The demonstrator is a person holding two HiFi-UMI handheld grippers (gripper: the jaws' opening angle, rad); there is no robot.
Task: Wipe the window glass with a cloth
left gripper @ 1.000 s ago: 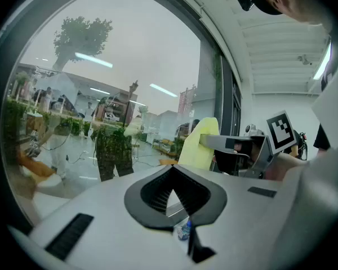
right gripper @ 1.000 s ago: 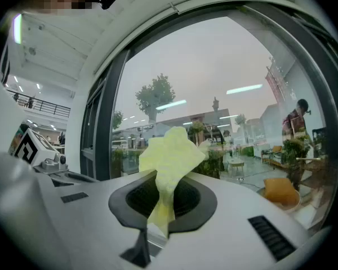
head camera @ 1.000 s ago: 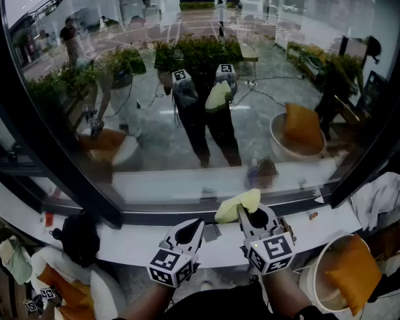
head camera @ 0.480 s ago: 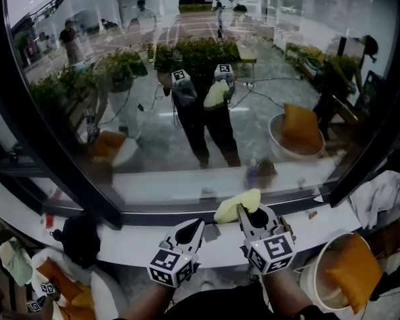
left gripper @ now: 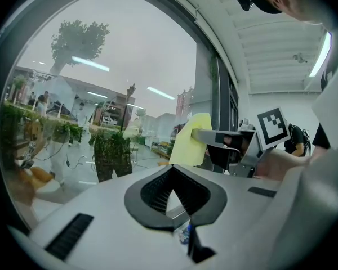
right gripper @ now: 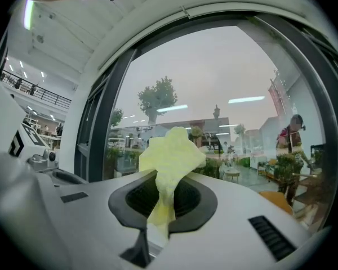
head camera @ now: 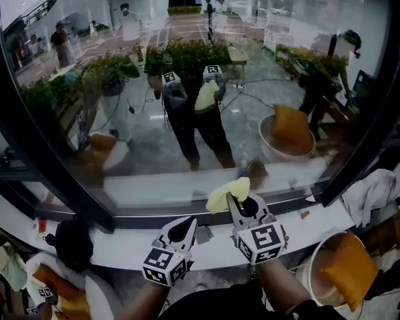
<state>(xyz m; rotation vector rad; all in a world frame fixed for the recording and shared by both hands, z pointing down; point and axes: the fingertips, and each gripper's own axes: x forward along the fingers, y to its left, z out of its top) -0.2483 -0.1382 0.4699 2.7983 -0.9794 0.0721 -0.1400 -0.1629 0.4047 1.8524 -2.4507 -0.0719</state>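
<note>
The window glass [head camera: 187, 79] fills the head view and mirrors the person and both grippers. My right gripper [head camera: 239, 207] is shut on a pale yellow cloth [head camera: 227, 193], held just above the sill close to the bottom of the pane. In the right gripper view the cloth [right gripper: 168, 156] bunches up out of the closed jaws of the right gripper [right gripper: 162, 202] towards the glass [right gripper: 214, 83]. My left gripper [head camera: 185, 230] is beside it on the left, shut and empty. The left gripper view shows the left gripper [left gripper: 172, 189], with the cloth [left gripper: 188, 139] off to its right.
A white sill [head camera: 120, 242] runs under the pane, inside a black frame [head camera: 47, 159]. A small grey object [head camera: 205, 232] lies on the sill between the grippers. A round tub with an orange cushion [head camera: 343, 272] sits at lower right, a white rag [head camera: 373, 195] above it, a black object [head camera: 73, 242] at left.
Both grippers and the cloth sit slightly further left and higher in the head view, and the view itself has shifted too. The grip on the cloth is unchanged.
</note>
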